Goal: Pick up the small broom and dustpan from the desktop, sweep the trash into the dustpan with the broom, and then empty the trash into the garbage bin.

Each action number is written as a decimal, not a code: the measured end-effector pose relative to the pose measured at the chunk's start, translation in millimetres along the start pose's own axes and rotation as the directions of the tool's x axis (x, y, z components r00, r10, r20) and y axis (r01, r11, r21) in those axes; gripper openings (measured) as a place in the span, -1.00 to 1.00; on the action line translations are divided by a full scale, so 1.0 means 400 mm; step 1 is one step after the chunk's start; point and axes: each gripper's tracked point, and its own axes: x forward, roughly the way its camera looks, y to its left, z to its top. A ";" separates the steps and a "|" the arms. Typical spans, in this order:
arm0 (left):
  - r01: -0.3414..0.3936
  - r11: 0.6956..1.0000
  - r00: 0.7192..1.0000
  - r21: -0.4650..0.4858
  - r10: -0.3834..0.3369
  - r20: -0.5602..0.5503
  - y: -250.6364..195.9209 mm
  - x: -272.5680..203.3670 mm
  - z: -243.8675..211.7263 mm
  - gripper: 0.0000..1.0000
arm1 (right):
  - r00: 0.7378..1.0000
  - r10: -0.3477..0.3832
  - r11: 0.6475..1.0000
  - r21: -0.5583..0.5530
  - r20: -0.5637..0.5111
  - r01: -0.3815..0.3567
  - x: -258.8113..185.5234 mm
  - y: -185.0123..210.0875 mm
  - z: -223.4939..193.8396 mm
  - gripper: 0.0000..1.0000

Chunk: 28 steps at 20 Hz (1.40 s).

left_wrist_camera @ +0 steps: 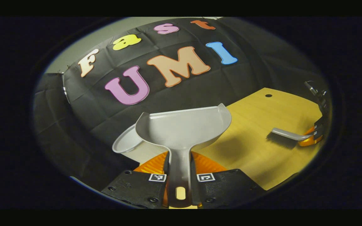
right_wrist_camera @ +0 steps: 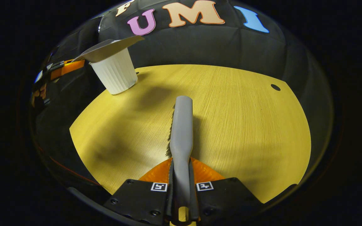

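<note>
On the yellow wooden desktop [right_wrist_camera: 231,119], near its far left corner, the grey plastic dustpan [left_wrist_camera: 184,127] hangs tipped over the white ribbed garbage bin [right_wrist_camera: 116,75], handle pinched by the left gripper [left_wrist_camera: 179,175]. The right gripper [right_wrist_camera: 181,182] clamps the grey small broom [right_wrist_camera: 181,125], lengthwise away from its jaws, well apart.

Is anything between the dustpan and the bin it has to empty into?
Nothing visible. The dustpan, clamped by the left gripper, is held over the white bin, covering its mouth; no object sits between them.
</note>
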 end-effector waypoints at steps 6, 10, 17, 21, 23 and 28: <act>0.101 0.992 0.990 -0.081 -0.108 -0.087 -0.154 0.000 -0.113 -0.59 | 0.999 -0.039 0.999 -0.005 -0.016 0.039 0.000 0.007 0.001 -0.64; 0.131 0.986 0.977 -0.107 -0.147 -0.156 -0.216 0.016 -0.211 -0.60 | 0.997 -0.062 0.998 -0.030 -0.033 0.061 0.002 0.013 0.007 -0.64; 0.156 0.973 0.933 -0.169 -0.201 -0.299 -0.300 0.012 -0.387 -0.55 | 0.983 -0.164 0.978 -0.145 -0.078 0.152 0.010 0.030 0.017 -0.64; 0.154 0.964 0.917 -0.216 -0.221 -0.332 -0.323 0.006 -0.435 -0.55 | 0.968 -0.222 0.963 -0.184 -0.115 0.198 0.022 0.035 0.004 -0.61; 0.151 0.958 0.911 -0.243 -0.231 -0.343 -0.328 0.001 -0.446 -0.46 | 0.962 -0.237 0.959 -0.190 -0.135 0.210 0.017 0.042 0.003 -0.56; 0.162 0.962 0.925 -0.218 -0.225 -0.305 -0.340 -0.028 -0.409 -0.25 | 0.963 -0.247 0.956 -0.187 -0.110 0.224 -0.034 0.019 0.018 -0.11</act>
